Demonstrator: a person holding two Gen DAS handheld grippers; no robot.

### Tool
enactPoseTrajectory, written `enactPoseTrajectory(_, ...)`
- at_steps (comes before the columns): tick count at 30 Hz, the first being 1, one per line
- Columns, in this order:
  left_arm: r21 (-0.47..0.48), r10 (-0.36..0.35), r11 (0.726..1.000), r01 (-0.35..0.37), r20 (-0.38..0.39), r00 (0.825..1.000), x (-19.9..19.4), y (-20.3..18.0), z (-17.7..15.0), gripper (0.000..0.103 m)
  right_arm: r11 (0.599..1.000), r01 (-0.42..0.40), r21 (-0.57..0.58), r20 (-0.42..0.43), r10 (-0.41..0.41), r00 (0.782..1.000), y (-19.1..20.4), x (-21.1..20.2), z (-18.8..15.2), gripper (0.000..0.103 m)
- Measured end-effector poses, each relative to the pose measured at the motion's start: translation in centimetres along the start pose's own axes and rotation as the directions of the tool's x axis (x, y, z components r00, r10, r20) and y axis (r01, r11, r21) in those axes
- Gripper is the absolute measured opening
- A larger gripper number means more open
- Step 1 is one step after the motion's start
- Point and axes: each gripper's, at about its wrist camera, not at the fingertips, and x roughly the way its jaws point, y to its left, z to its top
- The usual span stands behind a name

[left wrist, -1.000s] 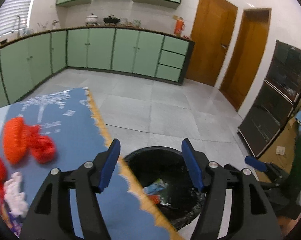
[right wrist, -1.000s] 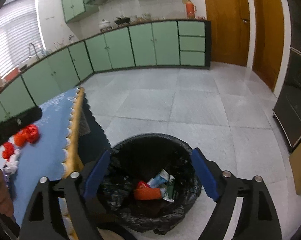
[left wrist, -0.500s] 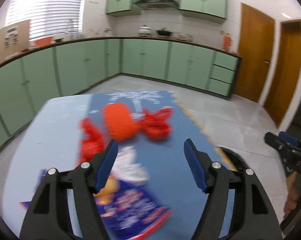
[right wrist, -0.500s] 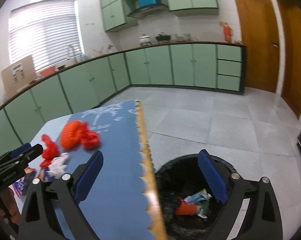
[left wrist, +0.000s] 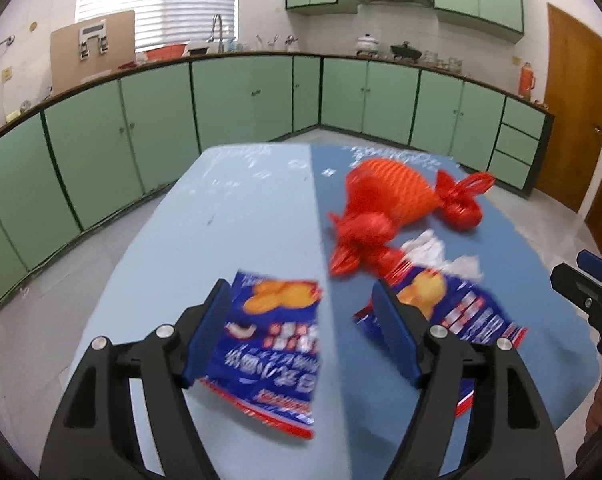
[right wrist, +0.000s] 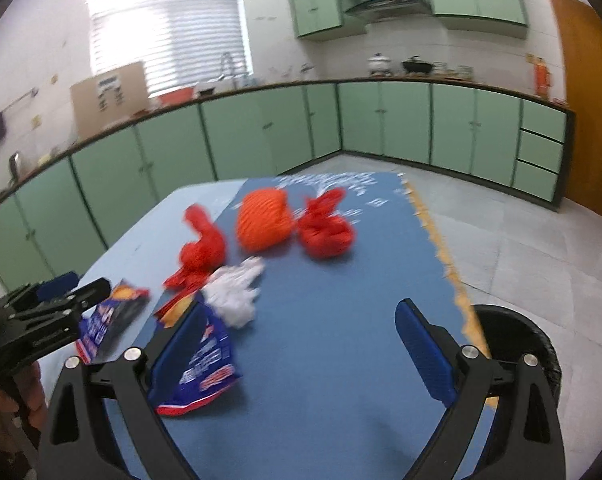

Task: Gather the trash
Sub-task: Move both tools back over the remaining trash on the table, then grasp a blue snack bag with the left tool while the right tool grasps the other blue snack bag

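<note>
My left gripper (left wrist: 303, 332) hovers over a blue snack bag (left wrist: 277, 340) that lies flat on the blue table (left wrist: 241, 208). Its jaws are opening and the pads touch nothing. A second blue snack bag (left wrist: 453, 312) lies to its right, with white crumpled paper (left wrist: 437, 252), red mesh bags (left wrist: 365, 236) and an orange mesh bag (left wrist: 393, 192) behind. My right gripper (right wrist: 305, 352) stands wide open above the cloth, its left finger over a blue snack bag (right wrist: 205, 364). The white paper (right wrist: 237, 292), orange mesh (right wrist: 263, 220) and red mesh (right wrist: 327, 228) lie beyond it.
A black-lined trash bin (right wrist: 517, 340) stands on the floor off the table's right edge. Green cabinets (left wrist: 241, 100) run along the far walls. The left gripper (right wrist: 53, 308) and a hand show at the left of the right wrist view.
Both grippers have swung left from over the bin to over the table's trash. The bin left the left wrist view, and both pairs of jaws stand a little wider.
</note>
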Motion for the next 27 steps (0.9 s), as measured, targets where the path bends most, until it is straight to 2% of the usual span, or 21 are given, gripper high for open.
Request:
enactPoseTrajectory(10, -0.017, 0.01, 1.0, -0.012, -0.096, 0.995, 3.0, 1.3, -2.5, 0.072, 0.997, -0.045, -0.066, -0.056, 0.041, 0.998, 3.1, 1.8, -1.3, 0.093)
enactPoseTrajectory(13, -0.022, 0.017, 1.0, -0.02, -0.1, 0.995, 3.3, 1.4, -2.5, 0.075, 0.997, -0.041, -0.067, -0.068, 0.036, 0.997, 3.5, 2.5, -1.5, 0.093)
enactPoseTrajectory(21, 0.005, 0.055, 0.998, -0.055, -0.13, 0.99, 4.3, 1.0, -2.6, 0.077, 0.995, -0.047, -0.085, -0.118, 0.037, 0.992, 4.3, 4.3, -2.2, 0.093)
enactPoseTrajectory(23, -0.011, 0.064, 0.998, -0.066, -0.134, 0.989, 4.4, 1.4, -2.5, 0.075, 0.995, -0.049, -0.087, -0.13, 0.037, 0.991, 4.3, 4.7, -2.4, 0.093)
enactPoseTrajectory(25, -0.021, 0.074, 0.997, -0.077, -0.135, 0.988, 4.4, 1.6, -2.6, 0.061, 0.994, -0.059, -0.088, -0.152, 0.046, 0.987, 4.2, 5.1, -2.6, 0.088)
enactPoseTrajectory(27, -0.03, 0.076, 0.996, -0.081, -0.133, 0.988, 4.4, 1.8, -2.5, 0.057, 0.993, -0.076, -0.088, -0.176, 0.06, 0.982, 4.2, 5.5, -2.7, 0.075)
